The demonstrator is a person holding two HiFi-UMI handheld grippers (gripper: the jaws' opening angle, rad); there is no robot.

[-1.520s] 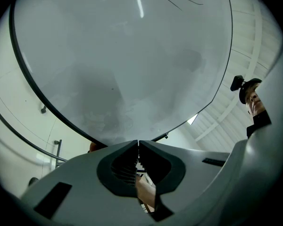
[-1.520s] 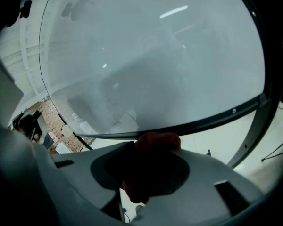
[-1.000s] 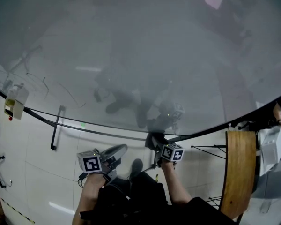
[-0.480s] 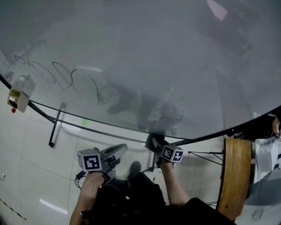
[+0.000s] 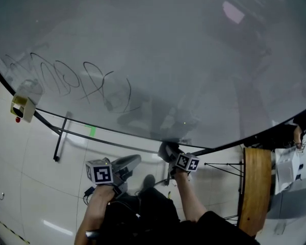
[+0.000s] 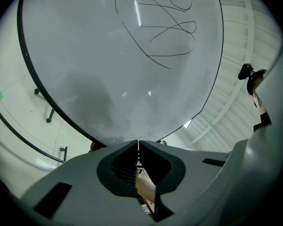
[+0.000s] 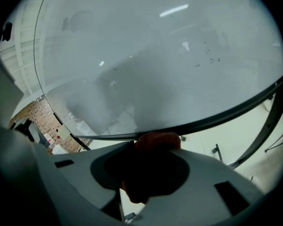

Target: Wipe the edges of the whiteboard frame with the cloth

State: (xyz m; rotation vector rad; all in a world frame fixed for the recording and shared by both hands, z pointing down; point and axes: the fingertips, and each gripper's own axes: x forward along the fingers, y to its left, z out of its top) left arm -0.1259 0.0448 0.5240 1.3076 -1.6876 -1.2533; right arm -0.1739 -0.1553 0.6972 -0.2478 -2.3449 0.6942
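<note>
The whiteboard (image 5: 158,60) fills the upper head view, with black scribbles (image 5: 76,80) at its left. Its black frame (image 5: 229,142) curves along the bottom. My right gripper (image 5: 166,148) is up against that lower frame edge. In the right gripper view it (image 7: 148,147) is shut on a reddish-brown cloth (image 7: 155,141), which bulges out just below the frame (image 7: 212,119). My left gripper (image 5: 134,161) hangs lower and to the left, off the board. Its jaws (image 6: 138,143) are shut with nothing in them, pointing up at the board and the frame's left side (image 6: 37,89).
A wooden panel (image 5: 255,188) stands at the right. Below the board are a black stand bar (image 5: 61,137) and a green tape mark (image 5: 92,130) on the pale tiled floor. A small yellow-and-white object (image 5: 20,106) sits at the frame's left end.
The head view has shifted, so more of the scribbles show at the left. The right gripper stays at the lower frame edge with the cloth. The left gripper has barely moved.
</note>
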